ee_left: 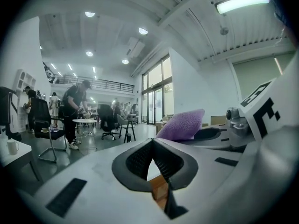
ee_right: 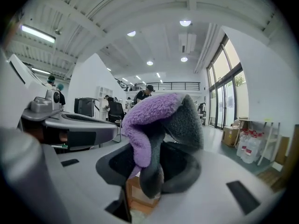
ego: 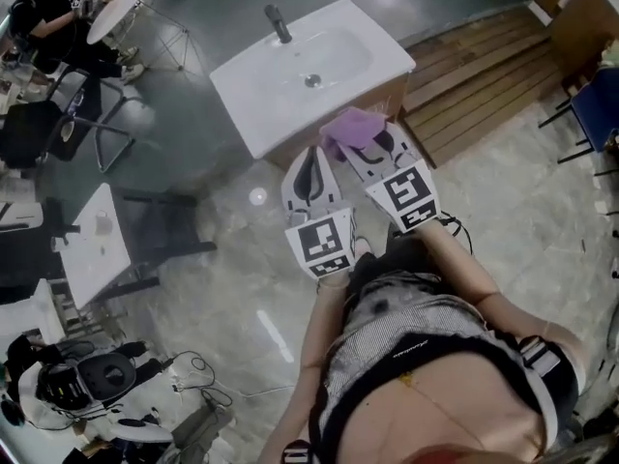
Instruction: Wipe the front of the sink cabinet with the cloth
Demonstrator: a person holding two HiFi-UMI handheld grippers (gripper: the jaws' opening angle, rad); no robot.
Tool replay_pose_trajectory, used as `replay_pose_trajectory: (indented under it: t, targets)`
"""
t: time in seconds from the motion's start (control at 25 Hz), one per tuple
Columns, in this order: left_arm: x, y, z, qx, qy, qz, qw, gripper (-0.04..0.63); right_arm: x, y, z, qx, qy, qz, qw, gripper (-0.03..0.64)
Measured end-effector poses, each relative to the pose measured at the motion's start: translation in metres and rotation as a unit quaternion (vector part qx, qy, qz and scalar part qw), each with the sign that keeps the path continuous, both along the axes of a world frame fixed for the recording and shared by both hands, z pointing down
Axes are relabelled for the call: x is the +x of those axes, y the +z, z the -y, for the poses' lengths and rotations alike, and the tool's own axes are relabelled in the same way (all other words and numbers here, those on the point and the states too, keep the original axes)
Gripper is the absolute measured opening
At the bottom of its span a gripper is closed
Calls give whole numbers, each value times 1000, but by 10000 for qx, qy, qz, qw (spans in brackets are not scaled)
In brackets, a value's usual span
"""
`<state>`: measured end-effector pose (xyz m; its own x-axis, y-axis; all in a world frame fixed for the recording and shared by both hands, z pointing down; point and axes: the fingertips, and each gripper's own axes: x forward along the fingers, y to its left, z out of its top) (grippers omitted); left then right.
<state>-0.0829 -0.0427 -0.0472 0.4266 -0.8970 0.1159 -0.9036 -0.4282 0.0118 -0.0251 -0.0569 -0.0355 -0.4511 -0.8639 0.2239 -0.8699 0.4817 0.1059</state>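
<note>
Right gripper (ee_right: 148, 171) with cloth (ee_right: 149, 118) — beside sink (ego: 247, 95)

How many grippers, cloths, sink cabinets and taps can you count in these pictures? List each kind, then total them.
grippers: 2, the left gripper and the right gripper
purple cloth: 1
sink cabinet: 1
tap: 1
total: 5

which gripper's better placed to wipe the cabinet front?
Right. The right gripper is shut on the cloth, held close to the cabinet front. The left gripper is shut on nothing.
</note>
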Motion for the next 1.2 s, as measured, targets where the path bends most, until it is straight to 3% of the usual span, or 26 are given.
replay_pose_trajectory:
  t: [0.24,0.52,0.84,1.2]
  targets:
    - [1,-3,-18,-15,193,-125,9997,0,9,4,-29,-2,230,-213,9995,183]
    - [52,-14,-10,-19,183,-164,9997,0,74,-11,-19,-56,347,-207,9992,183]
    - [100,-21,-14,40,-120,14,9999,0,123,-23,-18,61,168,-148,9997,183]
    - [112,-17,-22,41,-513,116,9986,0,119,-14,-23,7,-362,-76,9993,183]
